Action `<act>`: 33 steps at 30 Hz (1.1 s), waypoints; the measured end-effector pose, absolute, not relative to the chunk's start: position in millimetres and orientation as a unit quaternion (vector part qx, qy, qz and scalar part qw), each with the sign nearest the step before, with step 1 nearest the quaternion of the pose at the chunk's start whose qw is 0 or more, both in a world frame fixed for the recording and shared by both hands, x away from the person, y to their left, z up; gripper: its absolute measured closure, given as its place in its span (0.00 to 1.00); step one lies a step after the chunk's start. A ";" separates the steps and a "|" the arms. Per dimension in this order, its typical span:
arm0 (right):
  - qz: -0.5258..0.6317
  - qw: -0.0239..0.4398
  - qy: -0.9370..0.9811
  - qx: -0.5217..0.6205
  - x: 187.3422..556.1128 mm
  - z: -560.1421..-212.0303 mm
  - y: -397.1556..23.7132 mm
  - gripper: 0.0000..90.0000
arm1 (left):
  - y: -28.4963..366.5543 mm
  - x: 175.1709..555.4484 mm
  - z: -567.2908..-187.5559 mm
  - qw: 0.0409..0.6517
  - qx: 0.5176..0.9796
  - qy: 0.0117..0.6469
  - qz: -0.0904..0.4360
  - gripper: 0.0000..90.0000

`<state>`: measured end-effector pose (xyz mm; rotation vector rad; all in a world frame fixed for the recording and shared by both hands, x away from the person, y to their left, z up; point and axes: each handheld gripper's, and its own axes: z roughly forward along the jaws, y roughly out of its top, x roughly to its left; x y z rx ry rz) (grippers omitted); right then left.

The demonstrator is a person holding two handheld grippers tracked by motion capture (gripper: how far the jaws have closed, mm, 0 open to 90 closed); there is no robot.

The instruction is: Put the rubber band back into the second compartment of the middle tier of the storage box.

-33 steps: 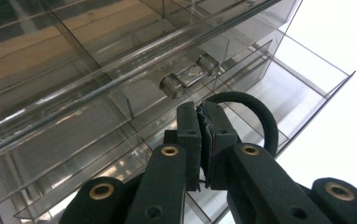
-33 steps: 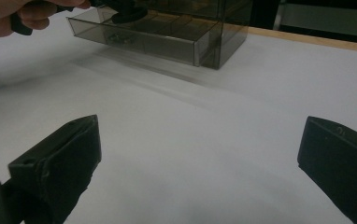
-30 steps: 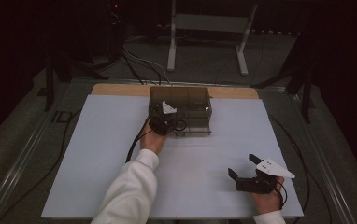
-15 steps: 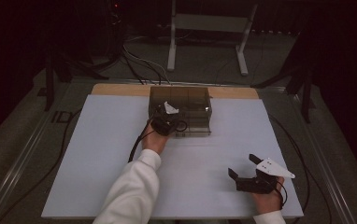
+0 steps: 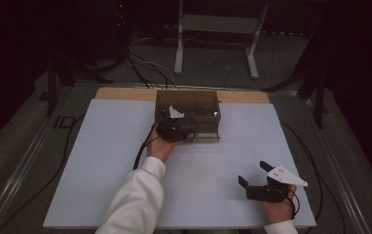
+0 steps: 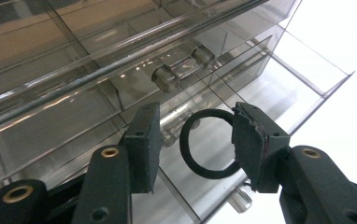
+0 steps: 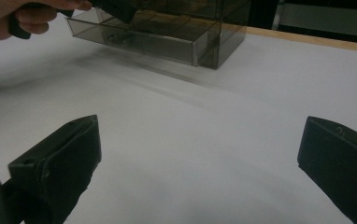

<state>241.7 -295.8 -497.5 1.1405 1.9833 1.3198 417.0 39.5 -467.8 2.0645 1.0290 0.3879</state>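
**Black ring over an open drawer of the clear organizer**

The ring [image 6: 208,144], a thin black band, lies in the pulled-out drawer [image 6: 279,88] of the smoke-tinted organizer [image 5: 188,115], which stands at the far middle of the white table [image 5: 101,161]. In the left gripper view the ring sits tilted, its open face turned toward the camera, so no single long axis can be told. The left gripper [image 6: 196,140] hangs over the drawer; its jaws have just been opening and now stand apart, the ring between them; the right-hand pad seems to touch the ring's rim, though the left pad is clear of it: released. A clear knob [image 6: 166,77] juts from the drawer front above. No brand, label or writing can be read anywhere.

At the near right of the table the right gripper [image 5: 253,174] rests in its hand, jaws spread wide over bare table, holding nothing.
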 end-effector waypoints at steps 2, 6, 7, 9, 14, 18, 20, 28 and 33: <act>0.484 0.247 0.728 0.418 241.7 -497.6 -295.7 0.00 | 43.4 414.9 -463.7 0.397 0.808 0.407 0.153 0.59; 0.484 0.248 0.728 0.418 241.4 -497.5 -295.6 0.00 | 52.1 410.8 -456.8 0.414 0.798 0.413 0.146 0.56; 0.484 0.248 0.728 0.418 241.4 -497.5 -295.7 0.00 | 54.5 409.6 -454.8 0.417 0.798 0.411 0.145 0.56; 0.483 0.248 0.728 0.419 241.3 -497.5 -295.9 0.00 | 58.4 406.5 -450.3 0.420 0.796 0.410 0.152 0.50; 0.483 0.248 0.727 0.420 241.0 -497.5 -296.2 0.00 | 71.2 396.0 -439.3 0.434 0.784 0.412 0.167 0.36; 0.483 0.247 0.728 0.420 240.7 -497.5 -296.2 0.00 | 84.7 385.2 -432.9 0.437 0.777 0.412 0.187 0.24; 0.483 0.247 0.728 0.419 240.7 -497.6 -296.0 0.00 | 91.7 379.7 -430.6 0.440 0.772 0.414 0.197 0.18; 0.481 0.248 0.730 0.418 240.4 -497.7 -295.4 0.00 | 116.8 359.1 -427.1 0.451 0.764 0.409 0.212 0.01; 0.481 0.248 0.730 0.417 240.0 -497.6 -295.4 0.00 | 128.3 343.6 -430.3 0.452 0.772 0.391 0.215 0.00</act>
